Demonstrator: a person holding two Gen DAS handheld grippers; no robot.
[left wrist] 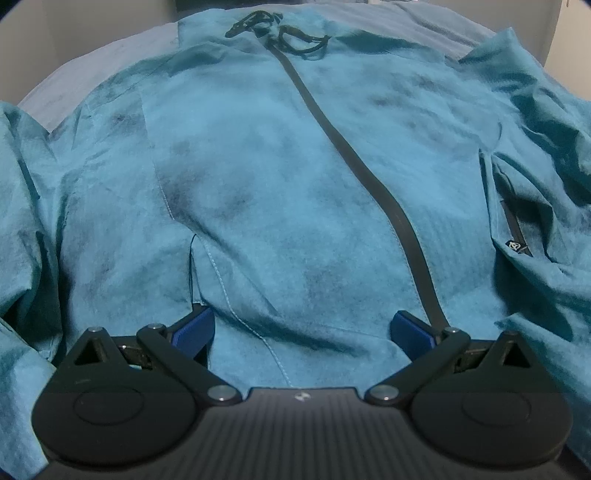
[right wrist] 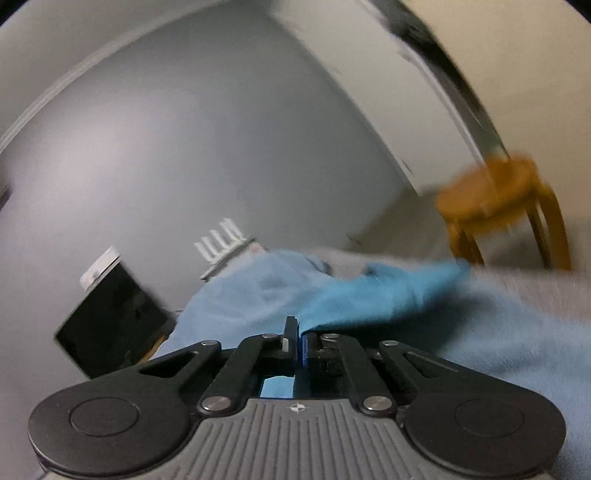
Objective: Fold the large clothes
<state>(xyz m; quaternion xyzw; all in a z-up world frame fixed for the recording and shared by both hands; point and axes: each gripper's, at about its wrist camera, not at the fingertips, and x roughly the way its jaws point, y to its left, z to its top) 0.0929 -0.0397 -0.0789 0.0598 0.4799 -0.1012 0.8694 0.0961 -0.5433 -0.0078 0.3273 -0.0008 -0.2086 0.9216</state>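
Left gripper (left wrist: pixel 303 328): jaws spread wide, nothing between them. It sits low over the hem end of the teal jacket (left wrist: pixel 258 177), blue fingertips (left wrist: pixel 195 328) just above or on the fabric; contact is not clear. The jacket lies front-up, spread on a pale blue sheet (left wrist: pixel 110 62), and fills almost the whole left wrist view ahead of the gripper. The dark zipper (left wrist: pixel 354 155) runs from the collar at the far end down to a spot just beside the right fingertip. Drawcords (left wrist: pixel 280 33) are bunched at the collar. A sleeve is rumpled on each side, and a zip pocket (left wrist: pixel 517 229) shows on the right.

Right gripper (right wrist: pixel 297 334): jaws clamped together on an edge of teal fabric, the same jacket (right wrist: pixel 369 295), which trails from the fingertips away to the right. The view is motion-blurred. Pale blue sheet (right wrist: pixel 258 291) lies beneath and ahead. Background: grey wall, wooden stool (right wrist: pixel 498 199) far right, black box (right wrist: pixel 114 314) left, white comb-like object (right wrist: pixel 221 243) near it.
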